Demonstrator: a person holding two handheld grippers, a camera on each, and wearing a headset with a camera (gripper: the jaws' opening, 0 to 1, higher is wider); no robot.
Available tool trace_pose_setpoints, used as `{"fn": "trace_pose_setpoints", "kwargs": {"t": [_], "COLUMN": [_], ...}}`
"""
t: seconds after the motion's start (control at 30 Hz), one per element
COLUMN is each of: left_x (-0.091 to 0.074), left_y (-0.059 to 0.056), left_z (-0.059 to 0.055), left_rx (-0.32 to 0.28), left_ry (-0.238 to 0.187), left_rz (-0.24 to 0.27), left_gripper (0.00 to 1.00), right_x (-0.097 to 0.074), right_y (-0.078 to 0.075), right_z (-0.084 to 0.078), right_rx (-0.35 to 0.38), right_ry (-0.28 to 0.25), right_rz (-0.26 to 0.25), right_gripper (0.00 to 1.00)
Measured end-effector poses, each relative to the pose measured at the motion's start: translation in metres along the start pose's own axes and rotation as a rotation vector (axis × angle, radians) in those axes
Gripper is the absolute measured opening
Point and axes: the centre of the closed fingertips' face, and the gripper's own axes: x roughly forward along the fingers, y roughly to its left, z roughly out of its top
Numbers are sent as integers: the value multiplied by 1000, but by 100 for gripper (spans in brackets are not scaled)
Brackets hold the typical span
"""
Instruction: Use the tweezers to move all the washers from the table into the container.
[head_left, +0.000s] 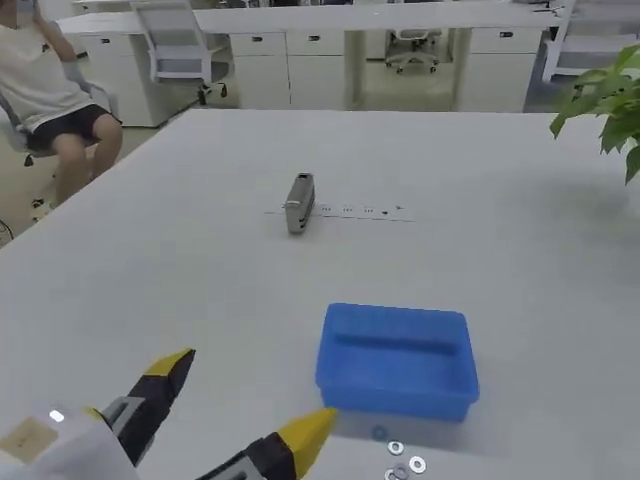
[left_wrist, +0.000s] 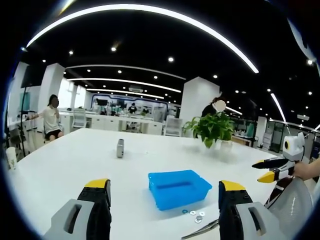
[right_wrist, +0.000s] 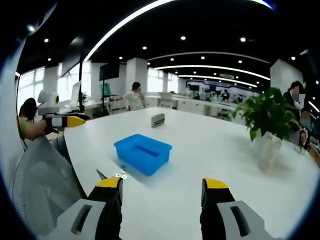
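First, tweezers to be picked up; nothing in either gripper yet. Left gripper spread wide and empty. Right gripper likewise spread, holding nothing, held off to one side of the table. Tweezers flat on the table, just beside the washers, near the left gripper's right-hand jaw. Washers in a small loose cluster on the table, close to the near wall of the bin. None visible inside it.

To do the pickup well: come down over the middle of the tweezers. Close across both legs squarely, without twisting. Lift with the tips pointing forward. Probably best to grip lightly, leaving the tips apart until over a washer. Then take each washer by its edge or through the hole. Avoid pushing: flat rings on a smooth top, likely to skate away.

Materials:
- **Tweezers:** thin bright metal, long, tapering to a point.
- **Washers:** small flat rings, shiny steel by the look, one seemingly bluish.
- **Bin:** rectangular, blue plastic, low walls, open top.
- **Table:** matt white, smooth and hard.
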Motion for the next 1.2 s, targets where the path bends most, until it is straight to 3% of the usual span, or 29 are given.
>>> {"fn": "trace_pose_setpoints", "kwargs": {"t": [0.17,0.33,0.43,0.47,0.5,0.57,0.6,0.7,0.73,0.8,0.83,1.07,1.2], "left_x": [2,2,0,0,-1,-1,-1,6,6,10,11,17,16], "left_y": [-12,-26,-36,-40,-46,-50,-55,-59,-62,-61,-62,-59,-54], "left_z": [-5,-29,-45,-48,-49,-51,-56,-67,-76,-85,-94,-126,-142], "left_rx": [4,38,20,22,31,88,99,154,166,223,245,365,497], "left_ry": [32,189,304,323,339,356,401,466,519,558,605,739,806], "left_rz": [-77,-173,-245,-266,-309,-359,-406,-458,-491,-513,-536,-613,-669], "left_gripper": [87,71,65,61,50,34,32,30,28,23,21,12,9], "right_x": [-2,-3,-4,-4,-4,-5,-6,-7,-7,-7,-7,-7,-7], "right_y": [-8,-13,-8,-7,-6,-5,-5,-6,-5,-4,-4,-3,-2], "right_z": [-2,-13,-15,-16,-17,-19,-20,-21,-22,-23,-24,-28,-27], "right_rx": [7,32,30,29,30,37,46,66,71,80,80,74,77], "right_ry": [10,60,83,86,97,107,109,109,110,116,117,136,134], "right_rz": [-41,-52,-35,-32,-25,-18,-15,-7,-3,3,4,12,20], "right_gripper": [61,58,55,53,52,47,45,40,39,37,36,33,33]}}
